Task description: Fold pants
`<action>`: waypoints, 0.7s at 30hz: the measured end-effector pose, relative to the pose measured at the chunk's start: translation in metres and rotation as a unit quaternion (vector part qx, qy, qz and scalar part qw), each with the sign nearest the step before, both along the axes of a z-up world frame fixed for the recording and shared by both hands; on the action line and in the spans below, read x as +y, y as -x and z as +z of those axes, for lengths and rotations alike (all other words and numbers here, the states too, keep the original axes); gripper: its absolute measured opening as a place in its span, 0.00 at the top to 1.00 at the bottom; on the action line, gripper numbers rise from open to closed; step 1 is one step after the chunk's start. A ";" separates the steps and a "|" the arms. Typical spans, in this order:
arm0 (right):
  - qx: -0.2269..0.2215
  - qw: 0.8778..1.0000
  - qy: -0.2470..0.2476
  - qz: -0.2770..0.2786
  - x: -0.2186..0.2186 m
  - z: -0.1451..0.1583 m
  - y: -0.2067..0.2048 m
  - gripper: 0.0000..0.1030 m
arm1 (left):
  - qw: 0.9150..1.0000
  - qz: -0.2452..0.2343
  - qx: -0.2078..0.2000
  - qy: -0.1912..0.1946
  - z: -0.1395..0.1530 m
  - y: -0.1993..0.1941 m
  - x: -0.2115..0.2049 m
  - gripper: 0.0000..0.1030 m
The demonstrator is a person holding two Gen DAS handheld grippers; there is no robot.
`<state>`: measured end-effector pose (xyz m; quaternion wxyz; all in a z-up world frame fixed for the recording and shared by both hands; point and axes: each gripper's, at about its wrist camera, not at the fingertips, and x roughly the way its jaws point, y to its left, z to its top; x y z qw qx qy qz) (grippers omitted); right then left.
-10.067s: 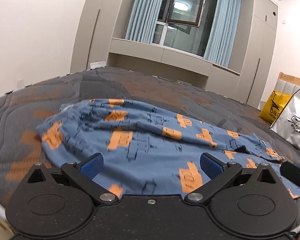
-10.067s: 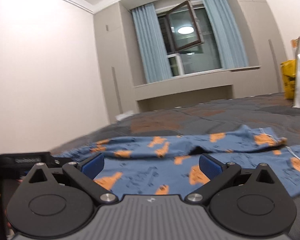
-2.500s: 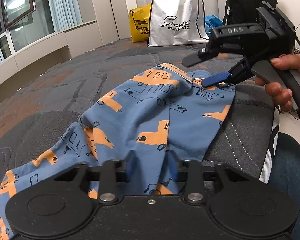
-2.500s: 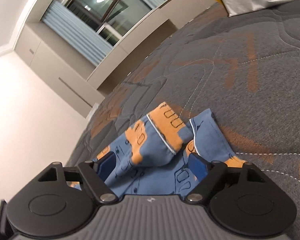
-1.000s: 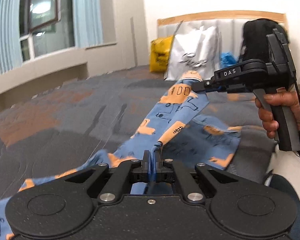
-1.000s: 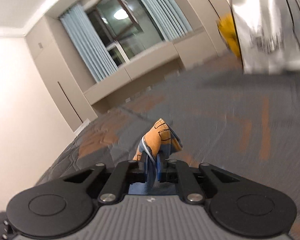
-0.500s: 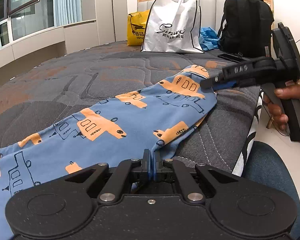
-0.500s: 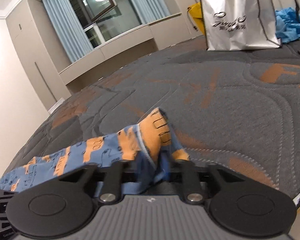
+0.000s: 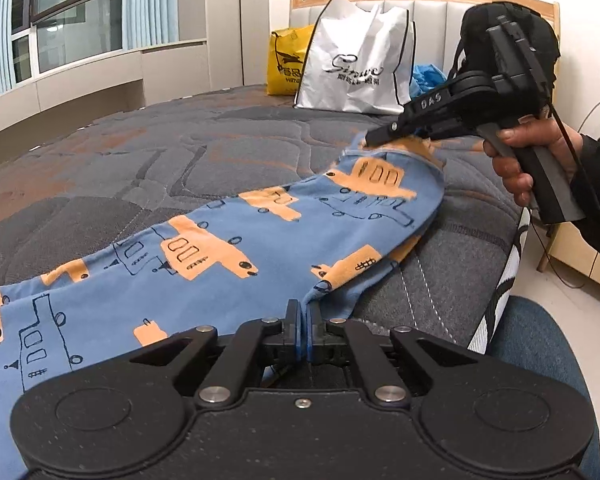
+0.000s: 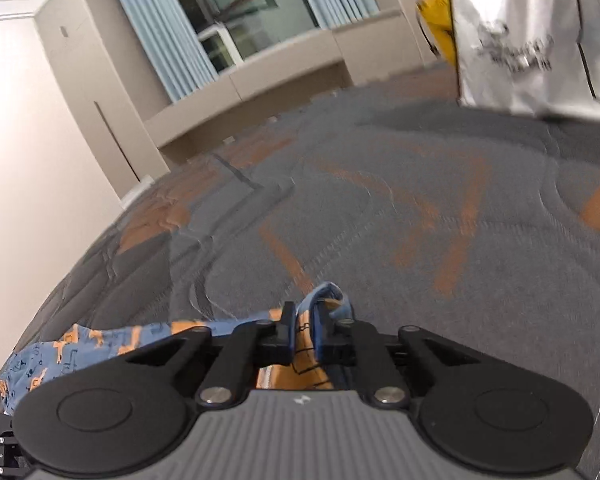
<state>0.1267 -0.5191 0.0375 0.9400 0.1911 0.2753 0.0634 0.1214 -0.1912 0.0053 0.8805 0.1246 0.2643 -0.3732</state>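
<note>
Blue pants with orange truck prints lie stretched across the grey quilted bed. My left gripper is shut on the near corner of the pants' end, close to the bed's edge. My right gripper shows in the left wrist view, hand-held, pinching the far corner of the same end and lifting it slightly off the bed. In the right wrist view the right gripper has blue and orange cloth between its fingers, with the rest of the pants trailing left.
A white shopping bag, a yellow bag and a black backpack stand against the headboard. The bed's edge runs close on the right, with my blue-trousered knee beside it. Window and curtains are at the far left.
The right gripper has raised its corner of the pants a little and its view swings, blurred. The left gripper keeps its hold at the bed's edge. The pants stay spread flat.
</note>
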 end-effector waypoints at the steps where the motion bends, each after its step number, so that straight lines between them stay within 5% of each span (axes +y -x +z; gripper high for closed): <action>1: -0.015 1.000 0.007 0.000 0.001 0.005 0.003 0.92 | 1.000 0.001 -0.002 0.002 0.001 0.001 0.000 0.98; 5: -0.052 0.997 0.063 -0.004 0.015 0.023 0.007 0.92 | 1.000 0.002 -0.003 -0.005 -0.003 -0.001 -0.005 0.98; 11: 0.010 0.994 0.106 -0.009 0.020 -0.003 -0.010 0.87 | 1.000 -0.005 0.002 0.003 -0.003 0.001 -0.003 0.87; 13: 0.018 0.993 0.115 -0.024 0.019 -0.008 -0.007 0.67 | 1.000 -0.011 0.006 0.014 -0.002 0.002 0.000 0.70; 14: 0.017 0.992 0.119 -0.034 0.019 -0.009 -0.005 0.41 | 1.000 -0.009 0.009 0.021 -0.001 0.003 0.002 0.52; 15: 0.011 0.991 0.125 -0.041 0.021 -0.009 0.000 0.27 | 1.000 -0.003 0.009 0.028 0.000 0.003 0.004 0.36; 17: -0.008 0.987 0.151 -0.048 0.027 -0.004 0.010 0.24 | 0.999 0.015 0.002 0.050 0.005 0.006 0.012 0.29; 19: -0.019 0.981 0.185 -0.053 0.038 -0.003 0.022 0.08 | 0.997 0.032 0.003 0.069 0.009 0.004 0.023 0.22; 21: -0.031 0.974 0.214 -0.062 0.047 -0.007 0.031 0.00 | 0.994 0.072 0.000 0.080 0.011 0.001 0.036 0.05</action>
